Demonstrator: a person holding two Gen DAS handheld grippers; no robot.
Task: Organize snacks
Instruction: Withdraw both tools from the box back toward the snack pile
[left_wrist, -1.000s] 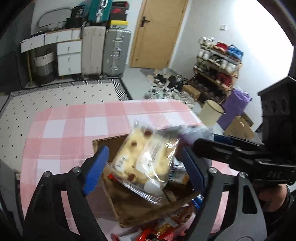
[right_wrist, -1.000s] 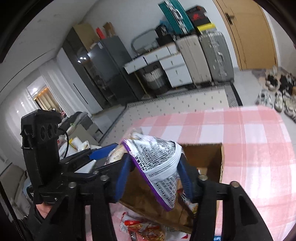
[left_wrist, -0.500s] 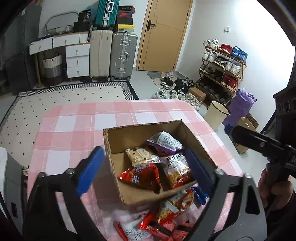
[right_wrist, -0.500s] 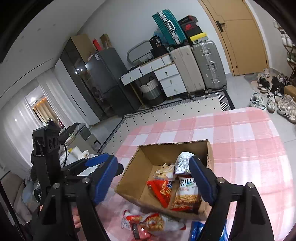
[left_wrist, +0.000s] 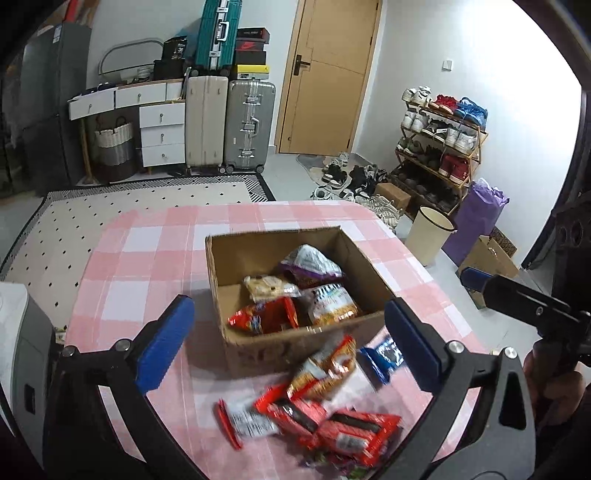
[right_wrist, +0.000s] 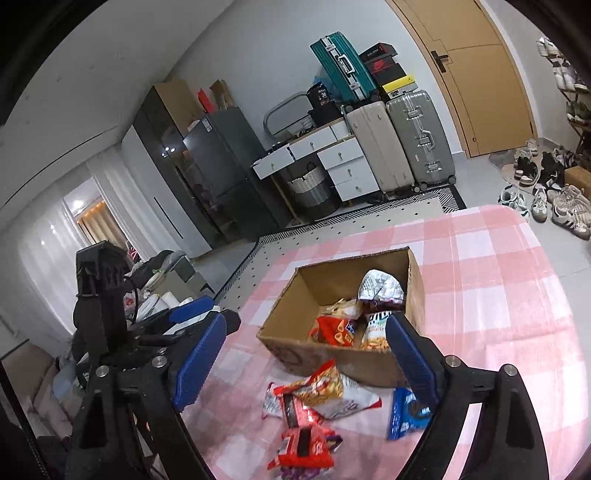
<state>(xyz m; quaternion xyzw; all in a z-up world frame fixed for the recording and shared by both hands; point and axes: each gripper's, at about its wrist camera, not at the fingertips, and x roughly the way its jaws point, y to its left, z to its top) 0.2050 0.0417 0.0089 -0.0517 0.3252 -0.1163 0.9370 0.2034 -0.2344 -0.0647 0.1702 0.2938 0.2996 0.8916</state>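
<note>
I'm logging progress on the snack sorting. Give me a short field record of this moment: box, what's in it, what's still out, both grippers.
box: open cardboard box on the pink checked tablecloth
in box: purple-and-white bag, pale biscuit pack, red bag, orange snack bag
still out: red packets, blue packet and others, in front of the box
left gripper: open, holding nothing, jaws have just been opening
right gripper: open, holding nothing, jaws have just been opening
</note>
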